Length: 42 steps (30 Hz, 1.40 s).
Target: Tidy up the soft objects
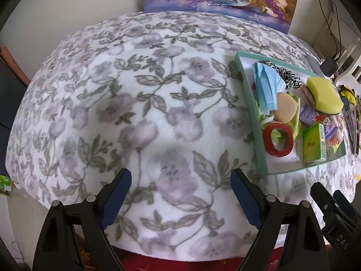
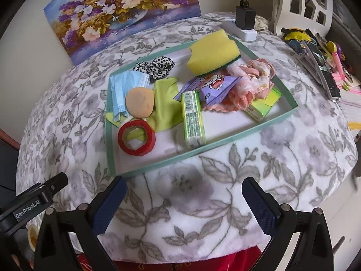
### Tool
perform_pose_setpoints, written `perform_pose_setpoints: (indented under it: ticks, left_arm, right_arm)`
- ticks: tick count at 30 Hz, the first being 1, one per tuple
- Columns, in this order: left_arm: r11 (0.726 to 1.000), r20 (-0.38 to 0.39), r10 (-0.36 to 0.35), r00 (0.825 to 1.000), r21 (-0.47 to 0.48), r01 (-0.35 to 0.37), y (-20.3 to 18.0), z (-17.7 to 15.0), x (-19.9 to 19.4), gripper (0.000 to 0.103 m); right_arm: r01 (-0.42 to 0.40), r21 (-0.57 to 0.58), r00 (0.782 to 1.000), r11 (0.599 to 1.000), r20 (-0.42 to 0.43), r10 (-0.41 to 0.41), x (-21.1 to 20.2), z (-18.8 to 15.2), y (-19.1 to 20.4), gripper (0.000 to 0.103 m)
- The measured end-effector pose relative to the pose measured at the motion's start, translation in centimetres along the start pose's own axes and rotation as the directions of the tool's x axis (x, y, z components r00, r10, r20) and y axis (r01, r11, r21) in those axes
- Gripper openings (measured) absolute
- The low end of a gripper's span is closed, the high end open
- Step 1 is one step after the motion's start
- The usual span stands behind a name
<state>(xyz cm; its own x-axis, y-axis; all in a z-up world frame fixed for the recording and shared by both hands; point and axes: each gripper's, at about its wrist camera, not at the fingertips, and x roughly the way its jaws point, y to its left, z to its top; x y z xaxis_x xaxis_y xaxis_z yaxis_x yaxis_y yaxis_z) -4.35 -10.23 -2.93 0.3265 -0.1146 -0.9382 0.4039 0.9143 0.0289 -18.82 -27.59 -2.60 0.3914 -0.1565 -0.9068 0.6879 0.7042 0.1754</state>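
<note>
Nearest the cameras, both grippers hang over a fleecy white blanket (image 2: 203,214) printed with grey leaves and mauve flowers. The left gripper (image 1: 180,194) has its blue-padded jaws spread wide with nothing between them. The right gripper (image 2: 183,203) is spread just as wide, also empty.

Just beyond the right gripper sits a shallow rectangular tray (image 2: 225,143) with a thin teal rim and a white floor, holding all the soft things. At its near edge lie a glossy red ring (image 2: 136,139) and a green packet of tissues (image 2: 194,119), lying lengthwise. Behind the ring, a smooth peach-coloured oval sponge (image 2: 140,101) rests on a pleated blue face mask (image 2: 124,85) and a limp lime-green cloth (image 2: 167,103). In the middle is a purple cartoon-printed packet (image 2: 214,85); beside it, a crumpled pink frilly cloth (image 2: 255,79) lies over a green box (image 2: 264,106). Farther back, a porous yellow sponge (image 2: 212,52) with a dark green scouring layer leans on the pile, near a black-and-white spotted scrunchie (image 2: 158,66).

Beyond the tray, a flower painting (image 2: 121,11) stands against the wall.
</note>
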Motion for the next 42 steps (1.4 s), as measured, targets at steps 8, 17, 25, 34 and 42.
perform_pose_setpoints:
  ticks: [8,17,25,34,42]
  left_arm:
    - [0.999,0.029,0.046,0.999,-0.019,-0.046,1.5,-1.0,-1.2,0.090]
    - [0.997,0.002,0.074,0.997,-0.001,-0.074,1.7,-1.3,-1.0,0.090]
    - [0.995,-0.030,0.103,0.994,0.014,-0.103,1.8,-1.3,-0.5,0.090]
    - [0.994,-0.063,0.109,0.992,0.007,-0.109,2.6,-1.2,0.1,0.090]
    - [0.994,-0.064,0.111,0.992,0.017,-0.110,2.5,-1.1,0.1,0.090]
  right_arm:
    - [0.020,-0.027,1.000,0.999,0.020,-0.020,-0.9,-1.5,0.7,0.103]
    - [0.036,-0.040,0.999,0.999,0.039,-0.034,-1.4,-1.7,1.0,0.103]
    - [0.036,-0.062,0.999,0.997,0.041,-0.034,-1.4,-1.6,1.5,0.103]
    - [0.047,-0.085,0.998,0.995,0.031,-0.045,-0.9,-1.5,1.9,0.103]
    - [0.050,-0.098,0.999,0.994,0.022,-0.048,-0.5,-1.5,2.2,0.103]
